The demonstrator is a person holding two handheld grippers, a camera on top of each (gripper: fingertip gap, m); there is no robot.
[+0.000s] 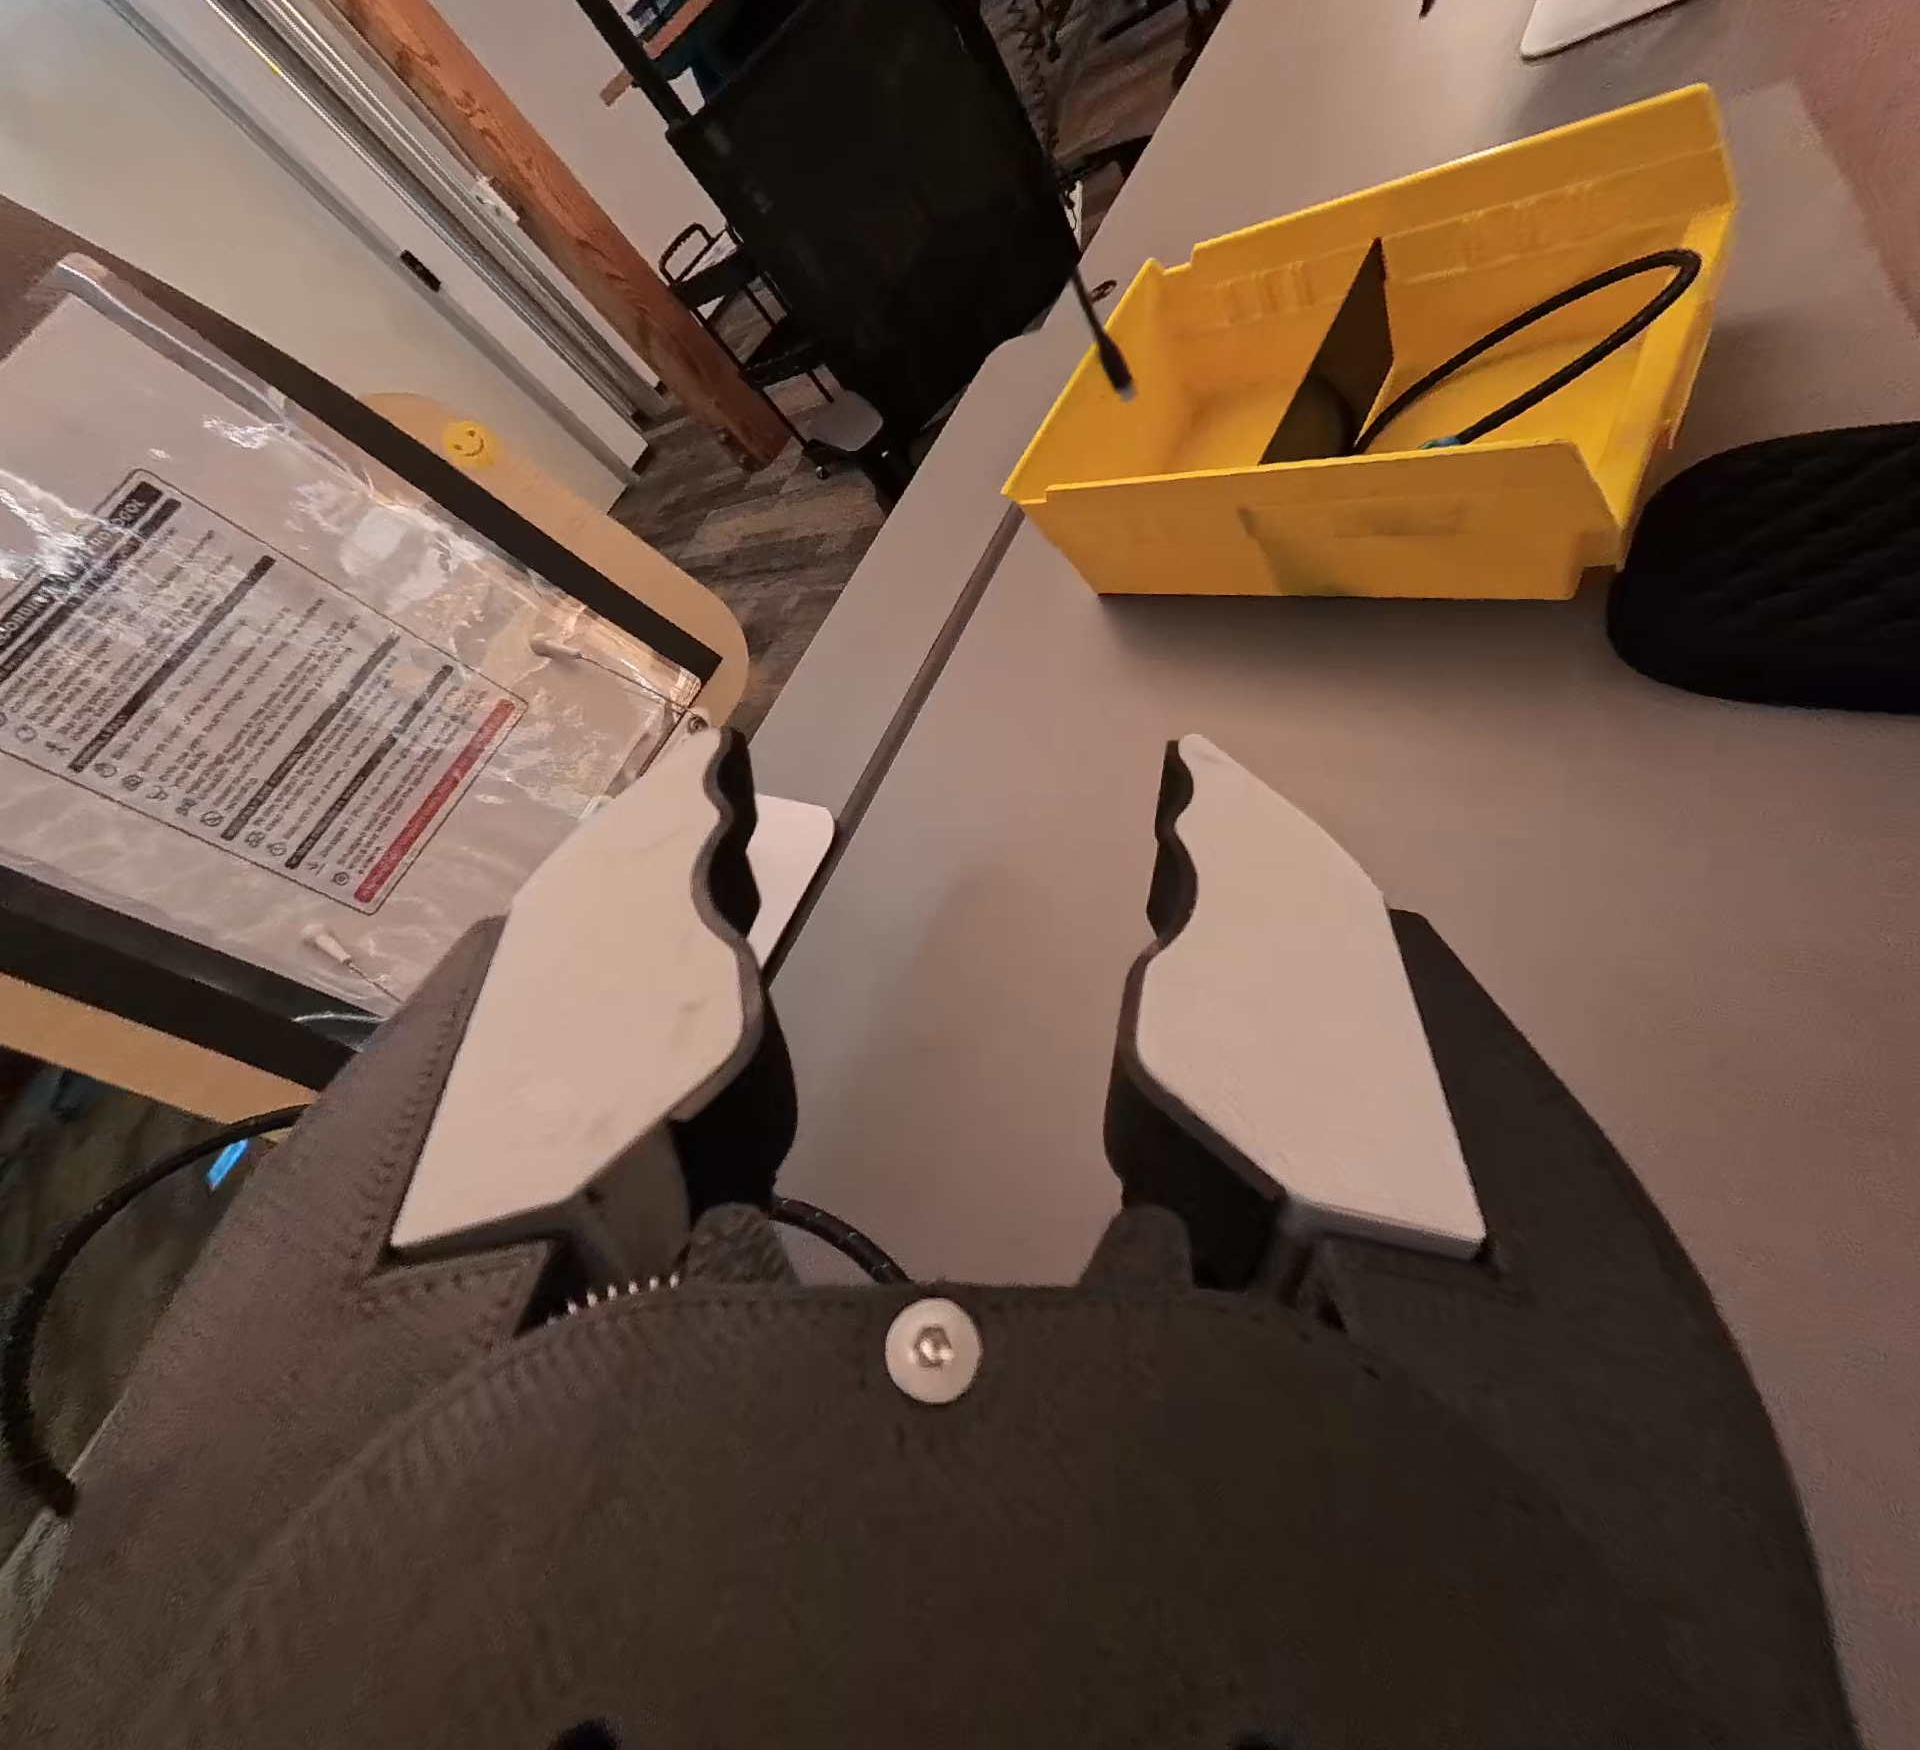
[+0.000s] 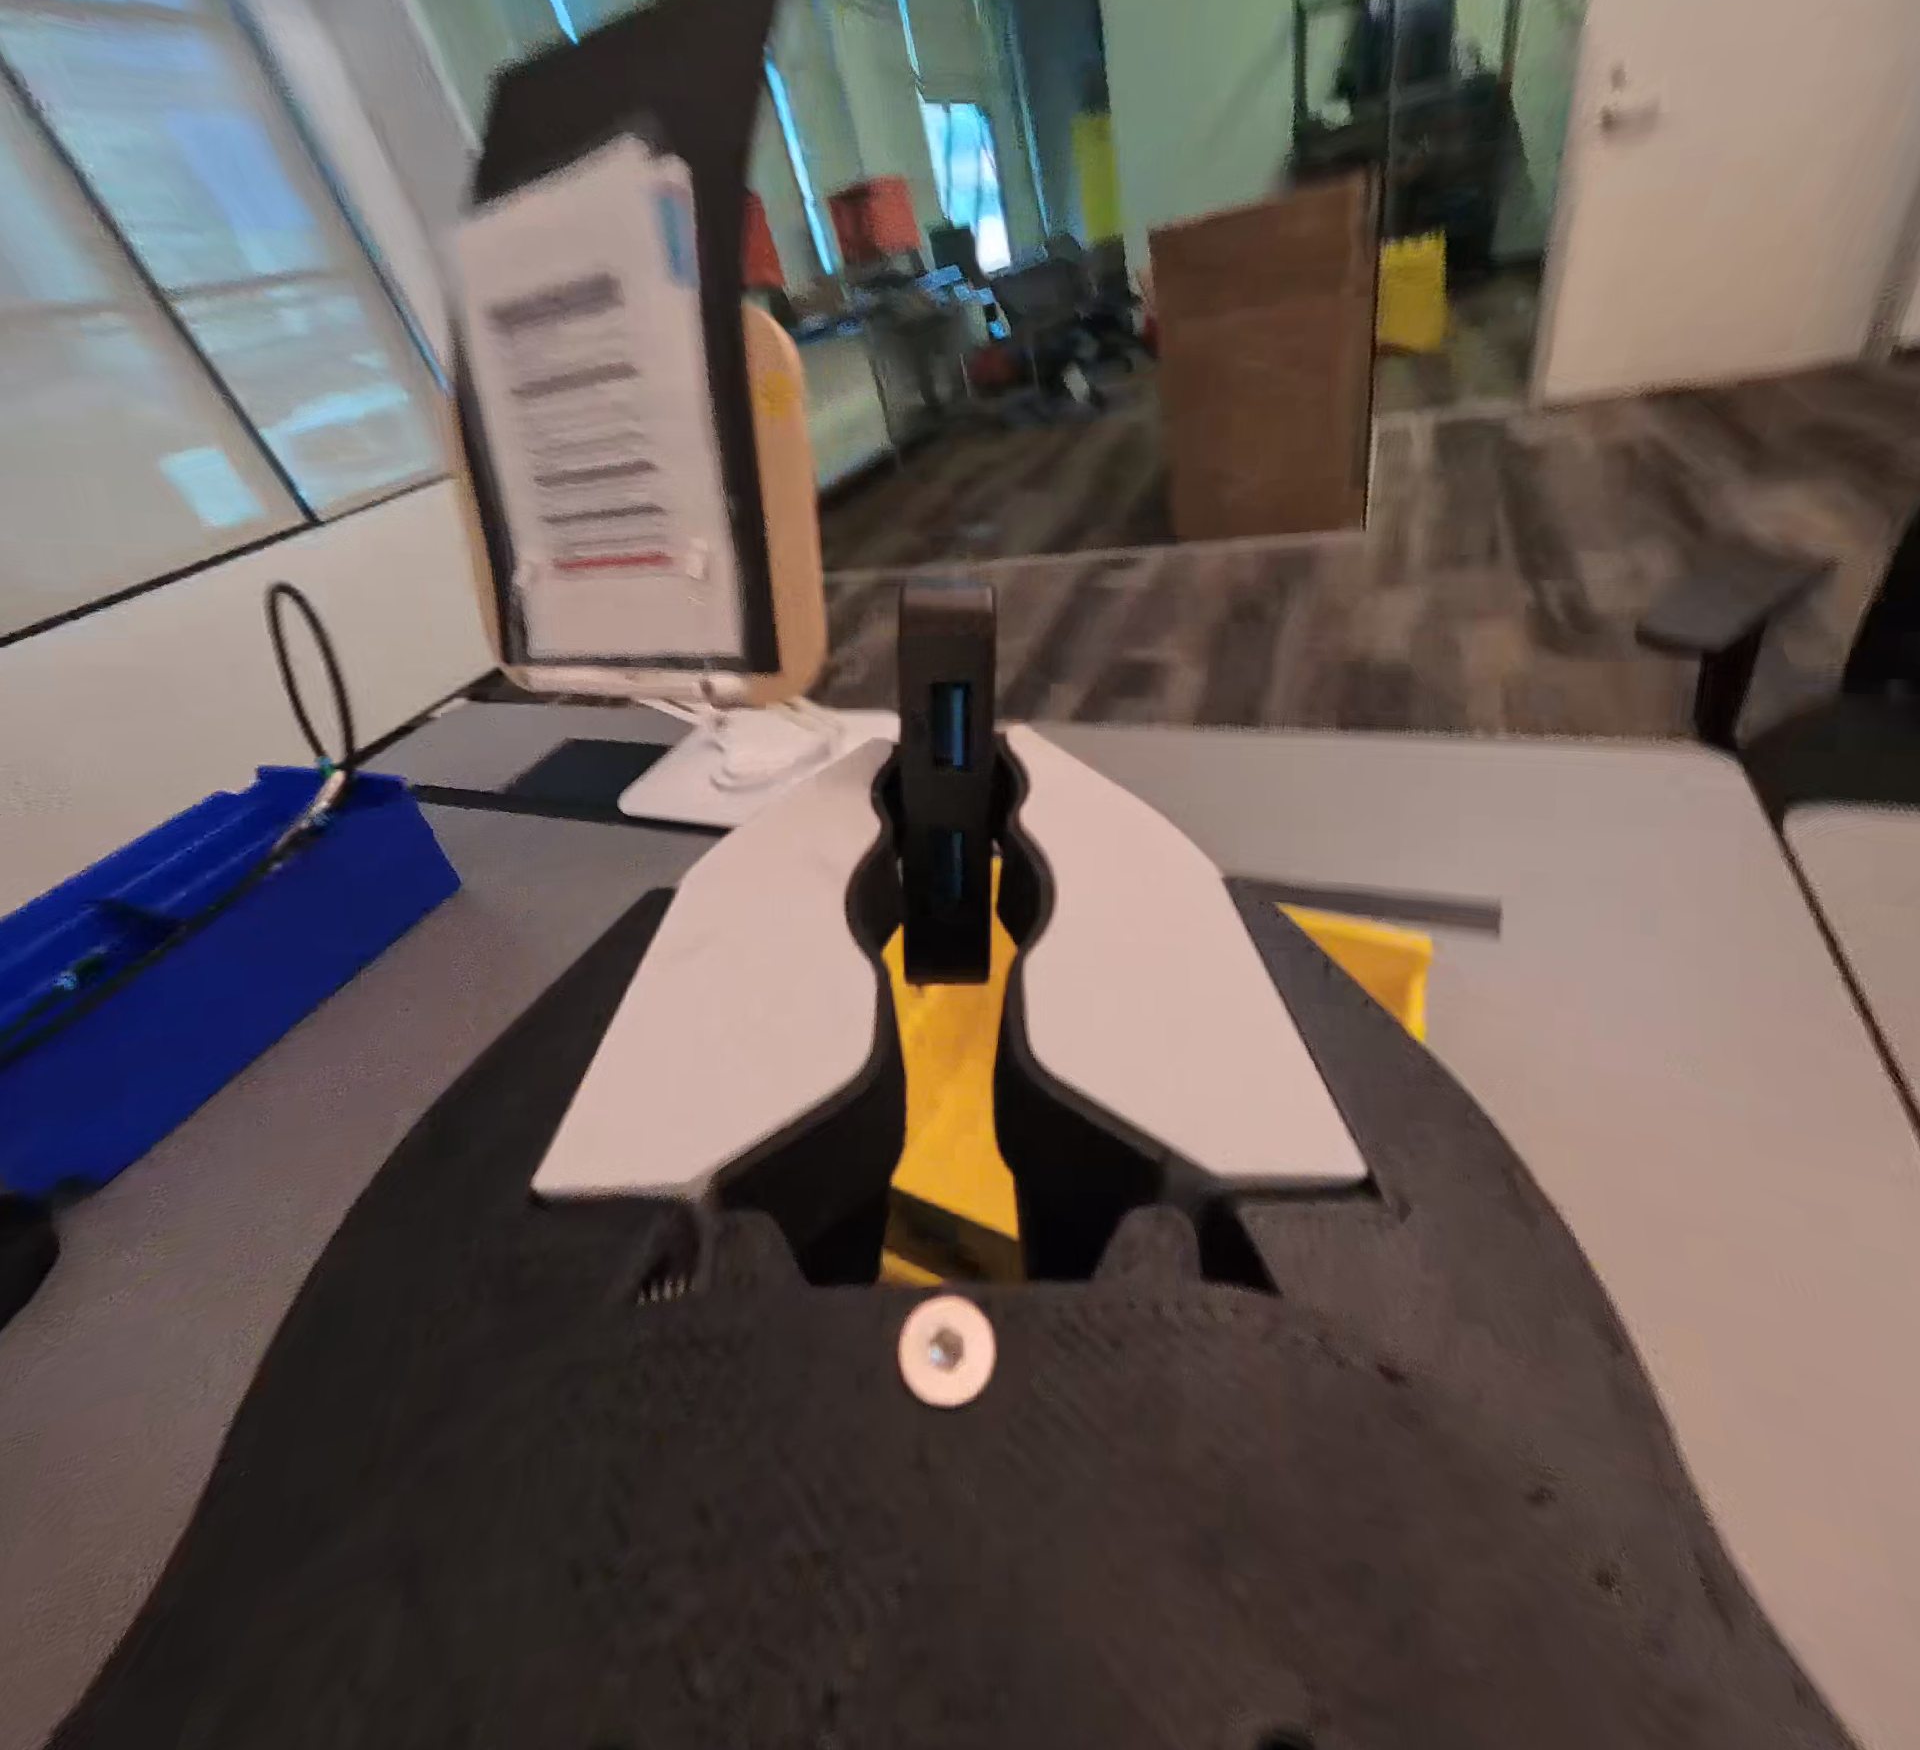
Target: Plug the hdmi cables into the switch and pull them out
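Right gripper (image 2: 951, 827) clamps upright black switch (image 2: 945, 765); left gripper (image 1: 956, 827) wide open, empty; yellow bin (image 1: 1351, 537) half hides cable (image 1: 1538, 329).

Bin (image 1: 1351, 547) on table (image 1: 1247, 869); cable (image 1: 1538, 329) inside bin, right of divider (image 1: 1340, 370); pad (image 1: 1787, 578) right of bin.

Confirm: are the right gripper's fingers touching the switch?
Touching. The right wrist view shows both fingers pressed against the sides of the black switch, clamping it upright.

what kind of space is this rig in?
Likely an open office or lab workspace: long grey laminate desks, yellow plastic parts bin with black cable, glass partition walls, patterned carpet floor.
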